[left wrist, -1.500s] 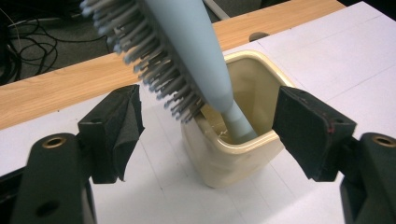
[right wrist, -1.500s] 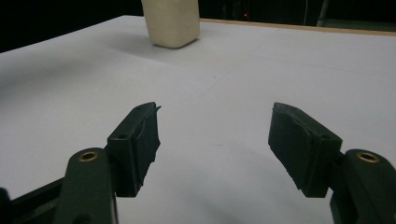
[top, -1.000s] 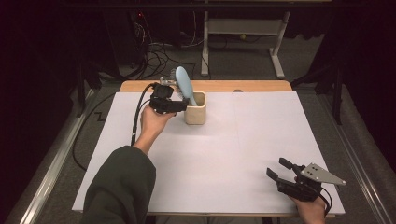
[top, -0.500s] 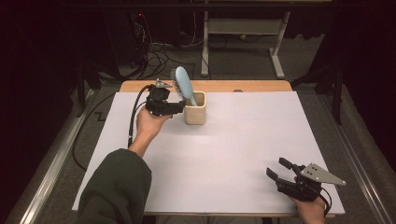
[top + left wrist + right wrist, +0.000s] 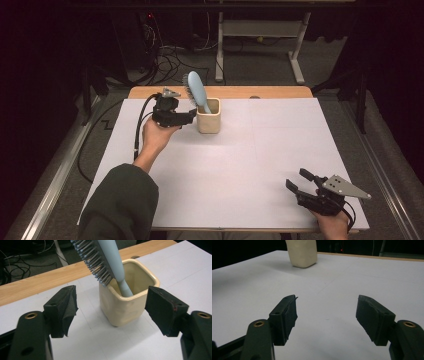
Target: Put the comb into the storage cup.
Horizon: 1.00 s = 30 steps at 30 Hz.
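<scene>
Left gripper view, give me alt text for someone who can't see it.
A cream cup stands on a white table between the open jaws of the left claw, which touch nothing. A blue hairbrush stands handle-down in the cup, leaning up and to the left, its bristles facing the left of the view.

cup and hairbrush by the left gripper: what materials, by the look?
Cup: likely glazed ceramic; cream, glossy, with a thick rounded rim and soft highlights. Glossy plastic can't be ruled out.
Hairbrush: probably plastic; pale blue, smooth matte handle and back, with grey bristles tipped in small blue balls.
</scene>
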Each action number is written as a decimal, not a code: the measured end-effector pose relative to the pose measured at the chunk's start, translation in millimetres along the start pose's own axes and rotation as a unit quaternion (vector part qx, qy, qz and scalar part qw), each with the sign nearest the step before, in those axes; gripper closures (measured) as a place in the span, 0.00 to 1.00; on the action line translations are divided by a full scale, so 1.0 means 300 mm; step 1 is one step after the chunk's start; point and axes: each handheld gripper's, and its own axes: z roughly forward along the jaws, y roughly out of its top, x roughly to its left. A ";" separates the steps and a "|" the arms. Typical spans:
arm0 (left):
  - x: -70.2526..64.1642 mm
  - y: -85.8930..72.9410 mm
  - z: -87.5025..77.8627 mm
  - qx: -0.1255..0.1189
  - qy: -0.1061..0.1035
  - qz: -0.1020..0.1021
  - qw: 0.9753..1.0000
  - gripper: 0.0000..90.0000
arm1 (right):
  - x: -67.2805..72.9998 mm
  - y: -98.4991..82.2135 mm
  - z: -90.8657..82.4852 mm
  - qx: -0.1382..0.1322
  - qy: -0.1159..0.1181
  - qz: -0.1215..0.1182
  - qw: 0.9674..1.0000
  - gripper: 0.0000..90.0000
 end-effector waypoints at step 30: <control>0.003 -0.040 -0.067 -0.016 -0.010 0.007 1.000 0.30 | 0.000 0.000 0.001 -0.001 -0.003 0.001 1.000 0.37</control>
